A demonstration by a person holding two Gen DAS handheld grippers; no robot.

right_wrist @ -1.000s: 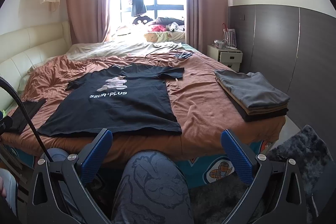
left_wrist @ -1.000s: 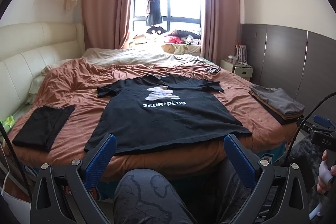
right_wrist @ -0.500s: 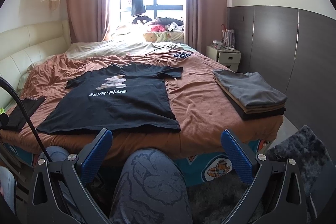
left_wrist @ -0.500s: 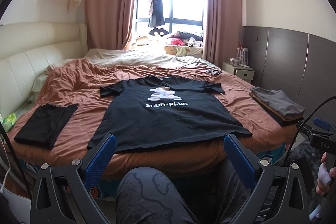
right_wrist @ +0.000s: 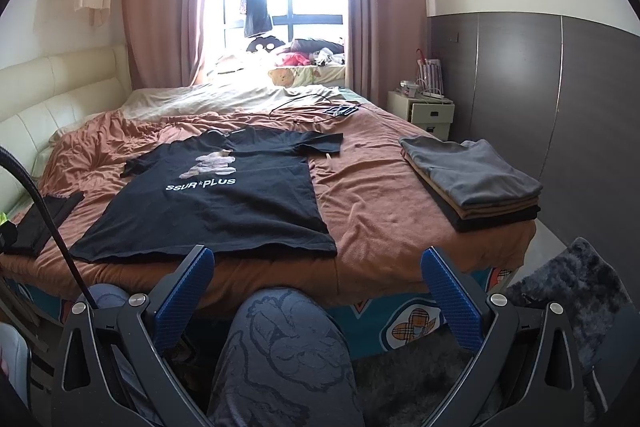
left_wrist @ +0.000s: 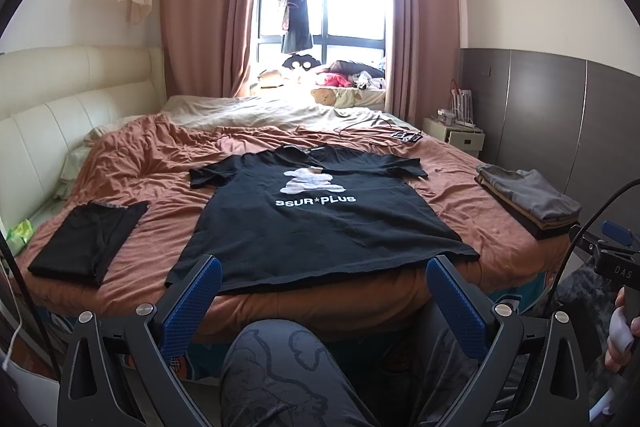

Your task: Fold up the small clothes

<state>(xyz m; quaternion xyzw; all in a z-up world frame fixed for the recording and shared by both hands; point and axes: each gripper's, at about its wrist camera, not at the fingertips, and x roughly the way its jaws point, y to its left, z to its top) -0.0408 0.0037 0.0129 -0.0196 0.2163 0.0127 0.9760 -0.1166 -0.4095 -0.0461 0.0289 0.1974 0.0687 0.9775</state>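
A bedroom is filling both views, with pink curtains hanging beside a bright window and a wide bed under a rust-brown cover stretching away ahead of the claws. The left claw is hovering off the near edge of the bed with its blue-padded fingers spread wide and nothing between them; a patterned trouser knee is showing just below it. Straight ahead of this claw, the black T-shirt is lying flat and face up, its bear print and white "SSUR*PLUS" lettering showing, sleeves spread out, hem nearest the claw. Ahead and to the left, a folded black garment is resting on the cover, apart from the shirt. Ahead and to the right, a stack of folded clothes with a grey piece on top is sitting near the bed's edge.

The right claw is likewise standing wide open and gripping nothing, hanging short of the bed. From here the T-shirt is lying ahead and to the left, while the folded stack is sitting ahead and to the right. A dark shaggy rug is lying on the floor to the right of this claw, and a small nightstand is standing farther ahead against the grey wall panels.
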